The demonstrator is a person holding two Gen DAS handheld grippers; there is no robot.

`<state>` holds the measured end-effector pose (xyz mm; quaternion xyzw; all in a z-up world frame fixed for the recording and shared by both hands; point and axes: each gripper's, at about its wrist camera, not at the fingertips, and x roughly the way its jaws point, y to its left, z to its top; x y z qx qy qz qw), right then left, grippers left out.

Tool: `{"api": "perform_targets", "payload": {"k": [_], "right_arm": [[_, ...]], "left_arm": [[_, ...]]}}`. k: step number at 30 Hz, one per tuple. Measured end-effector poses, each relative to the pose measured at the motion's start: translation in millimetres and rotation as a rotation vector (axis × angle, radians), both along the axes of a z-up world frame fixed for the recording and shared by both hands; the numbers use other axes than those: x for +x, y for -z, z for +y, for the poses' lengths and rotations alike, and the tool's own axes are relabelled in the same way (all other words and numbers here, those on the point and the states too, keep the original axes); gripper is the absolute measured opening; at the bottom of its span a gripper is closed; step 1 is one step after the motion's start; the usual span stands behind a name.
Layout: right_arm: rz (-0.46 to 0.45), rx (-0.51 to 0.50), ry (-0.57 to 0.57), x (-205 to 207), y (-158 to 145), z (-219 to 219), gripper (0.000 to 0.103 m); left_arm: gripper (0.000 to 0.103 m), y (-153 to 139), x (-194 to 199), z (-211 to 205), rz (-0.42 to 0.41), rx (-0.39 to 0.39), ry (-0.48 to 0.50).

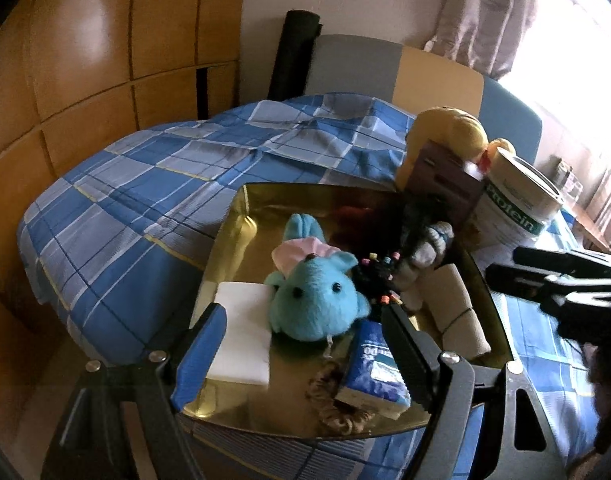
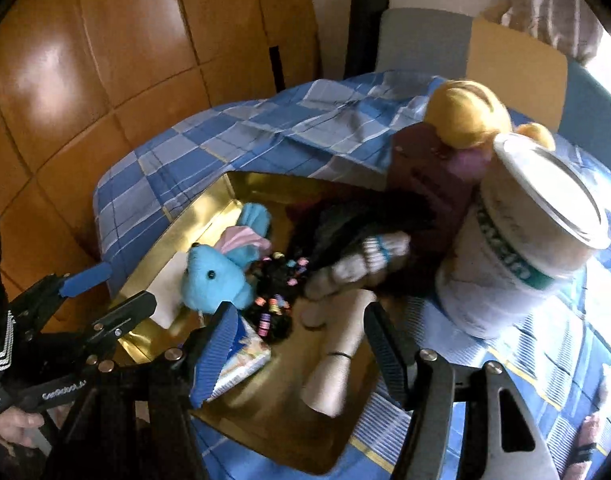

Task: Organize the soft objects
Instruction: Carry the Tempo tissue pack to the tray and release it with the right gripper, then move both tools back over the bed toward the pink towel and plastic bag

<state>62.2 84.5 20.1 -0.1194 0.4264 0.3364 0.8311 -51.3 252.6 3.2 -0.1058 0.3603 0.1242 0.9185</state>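
White tub (image 1: 517, 204) beside the gold tray (image 1: 241, 216) reads "Protein"

Yellow plush (image 1: 453, 128) half hidden behind box (image 1: 445, 176)

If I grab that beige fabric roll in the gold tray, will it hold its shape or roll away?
The beige fabric roll is cinched by a dark band, so it should probably stay rolled when lifted. It looks soft, so the pads will likely squash it. It lies on its side on the glossy gold tray, so a push across it may roll it.
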Motion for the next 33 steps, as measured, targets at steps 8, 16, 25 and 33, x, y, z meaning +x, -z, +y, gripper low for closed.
{"api": "perform_targets", "payload": {"k": [8,16,25,33], "right_arm": [[-0.058,0.028,0.129,3,-17,-65,0.066],[-0.069,0.032,0.362,24,-21,-166,0.066],[-0.091,0.025,0.844,51,-10,-318,0.067],[-0.042,0.154,1.215,38,12,-422,0.067]], "left_arm": [[0.08,-3,2,-18,0.007,0.02,0.04],[0.08,-8,7,-43,0.0,0.056,0.112],[0.08,-15,16,-83,-0.003,0.09,0.235],[0.08,-19,32,-136,0.005,0.129,0.378]]}}
